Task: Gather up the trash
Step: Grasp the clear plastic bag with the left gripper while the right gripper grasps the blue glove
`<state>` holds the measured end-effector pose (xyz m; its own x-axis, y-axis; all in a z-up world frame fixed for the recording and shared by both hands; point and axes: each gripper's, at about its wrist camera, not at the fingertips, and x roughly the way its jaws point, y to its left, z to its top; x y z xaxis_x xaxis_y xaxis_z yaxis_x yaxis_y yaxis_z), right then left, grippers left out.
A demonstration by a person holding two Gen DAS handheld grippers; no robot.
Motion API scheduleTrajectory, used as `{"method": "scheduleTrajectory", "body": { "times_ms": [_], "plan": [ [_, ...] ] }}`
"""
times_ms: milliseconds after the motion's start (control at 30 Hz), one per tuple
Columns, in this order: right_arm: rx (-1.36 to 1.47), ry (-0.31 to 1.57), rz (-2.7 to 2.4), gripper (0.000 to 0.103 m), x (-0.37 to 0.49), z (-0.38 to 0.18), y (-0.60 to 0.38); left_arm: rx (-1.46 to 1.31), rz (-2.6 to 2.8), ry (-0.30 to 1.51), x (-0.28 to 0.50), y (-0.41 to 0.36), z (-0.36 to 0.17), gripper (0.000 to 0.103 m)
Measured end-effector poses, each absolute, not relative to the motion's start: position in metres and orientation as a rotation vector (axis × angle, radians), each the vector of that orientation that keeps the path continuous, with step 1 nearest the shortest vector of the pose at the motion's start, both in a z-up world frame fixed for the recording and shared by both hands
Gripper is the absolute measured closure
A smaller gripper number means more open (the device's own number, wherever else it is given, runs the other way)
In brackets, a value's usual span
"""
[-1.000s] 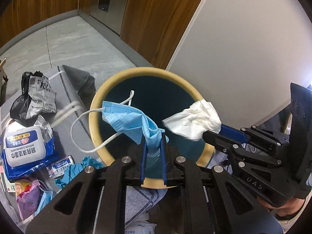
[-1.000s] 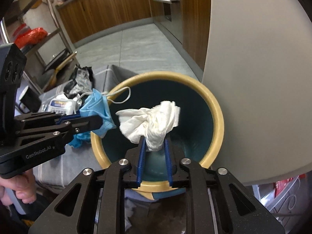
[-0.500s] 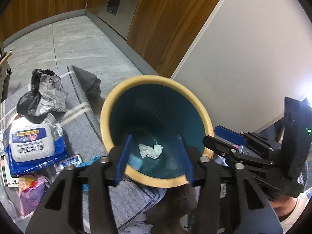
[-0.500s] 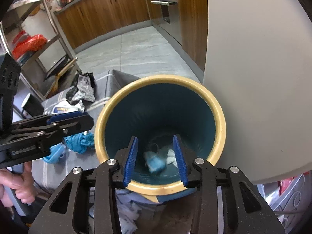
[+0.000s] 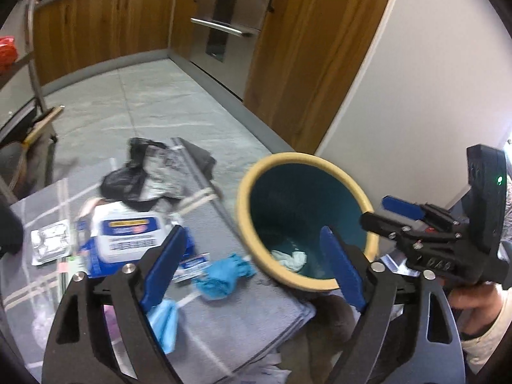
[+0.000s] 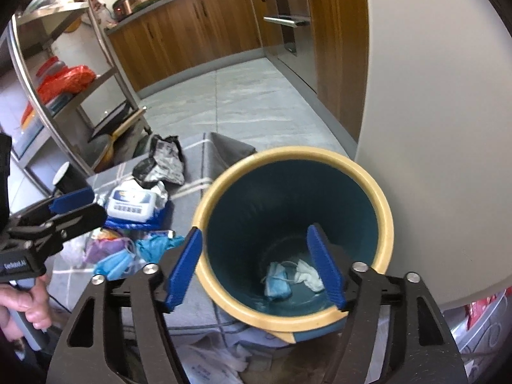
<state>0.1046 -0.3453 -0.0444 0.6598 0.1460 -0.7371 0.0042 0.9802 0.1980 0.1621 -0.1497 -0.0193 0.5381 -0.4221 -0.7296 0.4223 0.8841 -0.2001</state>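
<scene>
Your left gripper (image 5: pixel 252 265) is opening with nothing between its jaws, above a blue glove (image 5: pixel 224 275) beside the yellow-rimmed bin (image 5: pixel 352 188), where white tissue (image 5: pixel 289 257) lies.

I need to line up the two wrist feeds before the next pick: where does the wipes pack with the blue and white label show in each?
Left wrist: the wipes pack lies left of centre on the grey cloth, just above the left blue finger.
Right wrist: the wipes pack sits at mid-left, left of the bin.
Shared landmark: the yellow-rimmed bin, to the pack's right in both views.
</scene>
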Motion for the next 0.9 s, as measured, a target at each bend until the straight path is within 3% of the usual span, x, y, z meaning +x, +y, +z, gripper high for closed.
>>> {"method": "scheduleTrajectory", "body": {
  "times_ms": [433,900],
  "plan": [
    [0.153,0.812,0.158,0.016,0.107,-0.030,-0.301,-0.066,-0.317,0.842,0.141,-0.052,-0.019,0.014],
    [0.109,0.807,0.229,0.014,0.110,-0.024,-0.258,-0.123,-0.129,0.860,0.118,0.036,-0.037,0.014]
  ]
}}
